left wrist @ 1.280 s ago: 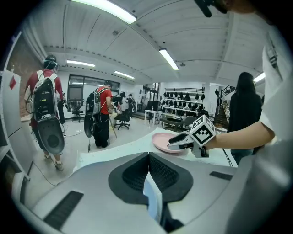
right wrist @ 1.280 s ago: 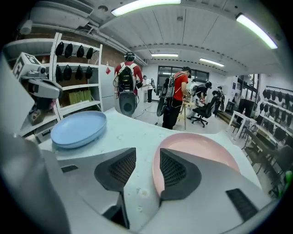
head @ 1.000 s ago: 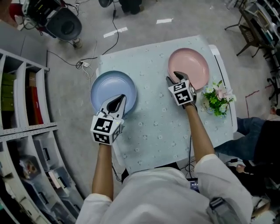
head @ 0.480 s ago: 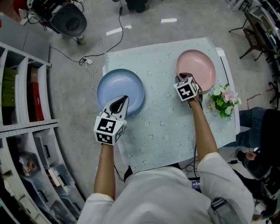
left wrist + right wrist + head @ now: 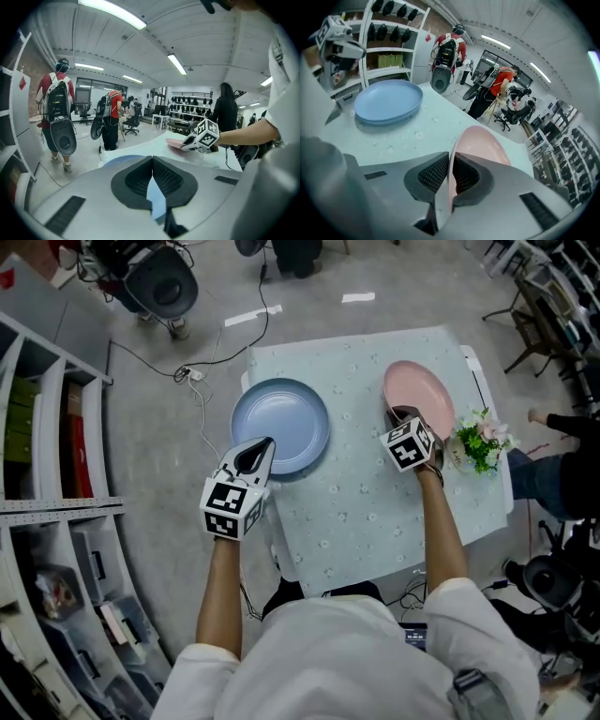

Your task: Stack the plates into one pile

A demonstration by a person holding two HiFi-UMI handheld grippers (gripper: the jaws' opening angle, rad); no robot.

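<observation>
White shelving [image 5: 39, 427] stands at the far left, on the floor beside the worktop [image 5: 361, 493], which carries a pale patterned cloth.

We see the left hand-held gripper [image 5: 255, 454] with its tip at the near rim of the blue plate [image 5: 281, 423]. Its jaws are closed together. In the left gripper view a sliver of blue shows below the point where the pads [image 5: 138, 180] meet; we cannot tell whether the rim is clamped. The blue plate lies flat at the left side of the worktop, reaching its left edge.

The pink plate [image 5: 419, 395] sits at the right side of the worktop, well apart from the blue plate, so we have no pile formed. Its near rim stands between the jaws of the right hand-held gripper [image 5: 401, 416]. Those jaws are closing, and in the right gripper view we see both pads lying against the rim, one on each side. The plate looks tilted, its gripped edge raised.

Just right of the pink plate, a small bunch of flowers [image 5: 480, 442] stands near the right edge of the worktop.
</observation>
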